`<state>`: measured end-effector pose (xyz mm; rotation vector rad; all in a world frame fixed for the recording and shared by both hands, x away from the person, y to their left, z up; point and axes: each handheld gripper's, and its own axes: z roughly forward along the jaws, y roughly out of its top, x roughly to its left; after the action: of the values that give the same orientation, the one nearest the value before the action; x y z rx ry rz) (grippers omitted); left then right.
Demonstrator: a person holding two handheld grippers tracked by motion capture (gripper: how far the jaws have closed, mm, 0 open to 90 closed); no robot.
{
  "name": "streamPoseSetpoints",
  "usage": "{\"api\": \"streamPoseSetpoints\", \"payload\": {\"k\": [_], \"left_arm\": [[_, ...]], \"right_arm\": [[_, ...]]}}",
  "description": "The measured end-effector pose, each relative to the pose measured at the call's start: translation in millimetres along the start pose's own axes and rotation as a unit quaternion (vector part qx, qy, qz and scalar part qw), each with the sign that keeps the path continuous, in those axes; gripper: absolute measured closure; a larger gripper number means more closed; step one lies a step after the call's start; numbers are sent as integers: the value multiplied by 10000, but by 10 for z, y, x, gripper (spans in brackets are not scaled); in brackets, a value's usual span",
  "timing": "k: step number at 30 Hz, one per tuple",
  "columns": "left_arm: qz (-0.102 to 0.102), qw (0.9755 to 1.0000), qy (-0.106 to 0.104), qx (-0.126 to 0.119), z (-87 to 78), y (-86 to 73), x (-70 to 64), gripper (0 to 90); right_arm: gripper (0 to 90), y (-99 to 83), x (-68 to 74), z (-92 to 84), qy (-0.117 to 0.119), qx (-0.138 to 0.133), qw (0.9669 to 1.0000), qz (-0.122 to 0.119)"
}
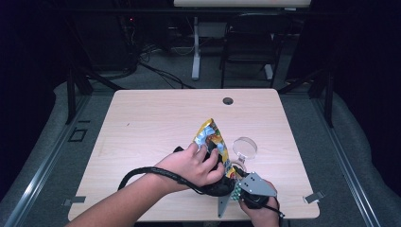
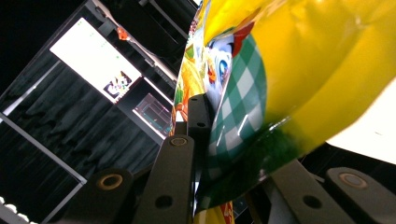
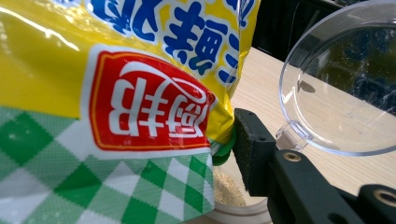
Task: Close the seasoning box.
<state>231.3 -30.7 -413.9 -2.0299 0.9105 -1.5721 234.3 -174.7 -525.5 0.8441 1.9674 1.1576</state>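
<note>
The seasoning bag (image 1: pixel 212 136) is held above the near right part of the counter (image 1: pixel 156 118), tilted, with its printed upper end pointing far and up and its lower corner directed down toward a small clear jar (image 3: pixel 233 205).

Left tongs (image 2: pixel 201 140): pressed together on the bag. In the left gripper view one black jaw lies flat against the green-checked foil and the film bulges around it. This grip carries the bag's weight and sets its tilt.

Right tongs (image 1: pixel 236 189): in the right gripper view one black jaw stands just beside the bag's lower corner, above the jar. The opposite jaw is hidden behind the bag, so whether the tongs pinch the corner cannot be determined from the pictures. Judged purpose: steadying the outlet over the jar mouth.

The jar holds pale granules (image 3: pixel 226 191). Its hinged transparent lid (image 3: pixel 345 84) stands swung open to the right, keeping the mouth unobstructed. The arrangement suggests that pouring into the jar is in hand.
</note>
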Motion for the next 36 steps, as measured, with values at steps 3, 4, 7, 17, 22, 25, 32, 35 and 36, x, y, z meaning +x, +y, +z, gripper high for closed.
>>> {"api": "streamPoseSetpoints", "payload": {"k": [3, 4, 7, 17, 22, 25, 32, 35, 36], "left_arm": [[-65, 10000, -44, -29, 2, 4, 2, 850], [-83, 9999, -42, -41, 4, 3, 1, 850], [-124, 9999, -74, -54, 9, -9, -3, 851], [-217, 9997, -126, -74, 31, -23, -21, 850], [-181, 9997, -141, -53, 28, -32, -4, 850], [-175, 9997, -135, -71, 26, -34, 3, 850], [9, 9999, -111, -2, 5, -15, 38, 859], [1, 10000, -94, -26, 7, -9, 35, 859], [-5, 10000, -89, -31, 9, -10, 31, 859]], "right_arm": [[709, -3, 7, 7, 13, 6, 10000, -9], [709, -2, 6, 4, 8, 17, 10000, -21], [709, -2, -5, -7, 15, 12, 10000, -15], [709, 2, -3, -15, 65, 31, 10000, 0], [709, 10, 6, -23, 114, 27, 9999, 18], [708, 14, 6, -29, 152, 18, 9999, 42], [707, 13, 28, -3, 191, 11, 9998, -26], [707, 9, 36, 7, 185, -1, 9998, -44], [706, 8, 33, 5, 184, 13, 9998, -45]]}}
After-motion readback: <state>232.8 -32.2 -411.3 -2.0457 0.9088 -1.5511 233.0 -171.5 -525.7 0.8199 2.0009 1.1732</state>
